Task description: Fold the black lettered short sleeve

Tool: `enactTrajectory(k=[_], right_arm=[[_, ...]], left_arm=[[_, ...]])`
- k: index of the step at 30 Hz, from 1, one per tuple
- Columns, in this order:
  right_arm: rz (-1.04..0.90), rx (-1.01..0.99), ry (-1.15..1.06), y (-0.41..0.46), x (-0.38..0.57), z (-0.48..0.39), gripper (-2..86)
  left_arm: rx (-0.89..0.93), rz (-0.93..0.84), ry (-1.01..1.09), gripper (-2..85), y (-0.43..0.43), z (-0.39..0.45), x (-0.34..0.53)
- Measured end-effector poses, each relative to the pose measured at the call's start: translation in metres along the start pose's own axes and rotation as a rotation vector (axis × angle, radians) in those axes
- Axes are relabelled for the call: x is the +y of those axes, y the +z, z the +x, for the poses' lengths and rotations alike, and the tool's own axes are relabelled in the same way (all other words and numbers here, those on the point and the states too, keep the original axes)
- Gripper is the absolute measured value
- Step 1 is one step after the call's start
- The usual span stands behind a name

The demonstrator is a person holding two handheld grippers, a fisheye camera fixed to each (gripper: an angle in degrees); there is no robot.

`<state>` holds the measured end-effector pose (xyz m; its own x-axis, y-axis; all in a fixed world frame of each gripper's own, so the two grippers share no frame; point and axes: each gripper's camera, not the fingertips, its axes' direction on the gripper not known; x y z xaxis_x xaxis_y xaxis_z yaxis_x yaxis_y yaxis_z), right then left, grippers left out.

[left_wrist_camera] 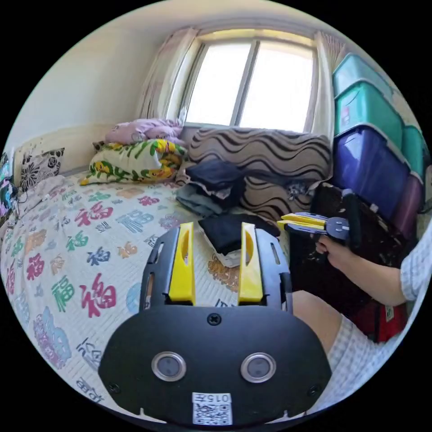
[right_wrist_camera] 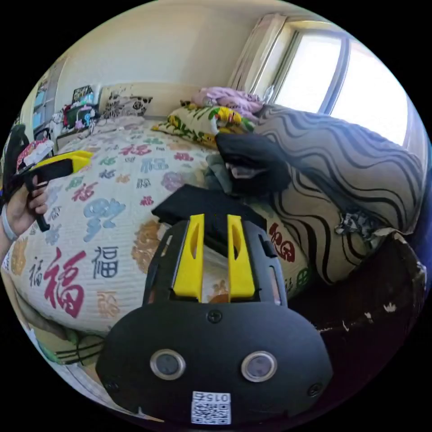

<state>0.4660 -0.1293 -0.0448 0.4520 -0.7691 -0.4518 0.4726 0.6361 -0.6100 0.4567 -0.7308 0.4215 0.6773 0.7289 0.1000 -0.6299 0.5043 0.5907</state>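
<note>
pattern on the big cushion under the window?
Beige with wavy black stripes on the cushion; right gripper view shows it best.

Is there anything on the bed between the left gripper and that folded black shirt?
Nothing lies between them. In the left gripper view, the left gripper hangs open above printed bedspread, with the folded black shirt just beyond its fingers.

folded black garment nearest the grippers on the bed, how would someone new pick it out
Start at the big brown cushion with black wavy stripes under the window, then come down onto the cream bedspread printed with coloured characters. The flat folded black garment lies there on a pale folded piece, just past the left gripper. Unlike the looser dark clothes pile leaning on the cushion, it is neat and lies nearer.
</note>
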Motion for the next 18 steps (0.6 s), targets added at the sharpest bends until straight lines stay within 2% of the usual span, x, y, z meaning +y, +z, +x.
enactTrajectory(k=[5, 7, 9, 12, 14, 18], right_arm=[[-0.162, -0.039, -0.045, 0.040, -0.004, 0.030, 11.3], [-0.226, -0.065, -0.076, 0.050, -0.008, 0.033, 9.6], [-0.266, -0.150, -0.108, 0.050, -0.013, 0.037, 4.0], [-0.254, -0.179, -0.095, 0.032, -0.019, 0.043, 0.1], [-0.222, -0.208, -0.069, 0.012, -0.024, 0.049, -0.6], [-0.062, -0.318, -0.039, -0.065, -0.043, 0.061, -1.0]], left_arm=[[0.048, -0.233, -0.109, 13.2, 0.173, 0.009, 0.003], [0.083, -0.290, -0.191, 11.8, 0.220, 0.005, 0.008], [0.145, -0.354, -0.351, 8.4, 0.270, -0.006, 0.016], [0.193, -0.379, -0.500, 1.8, 0.301, -0.021, 0.028], [0.248, -0.329, -0.538, 0.7, 0.301, -0.026, 0.028], [0.271, -0.213, -0.419, -0.1, 0.263, -0.015, 0.006]])
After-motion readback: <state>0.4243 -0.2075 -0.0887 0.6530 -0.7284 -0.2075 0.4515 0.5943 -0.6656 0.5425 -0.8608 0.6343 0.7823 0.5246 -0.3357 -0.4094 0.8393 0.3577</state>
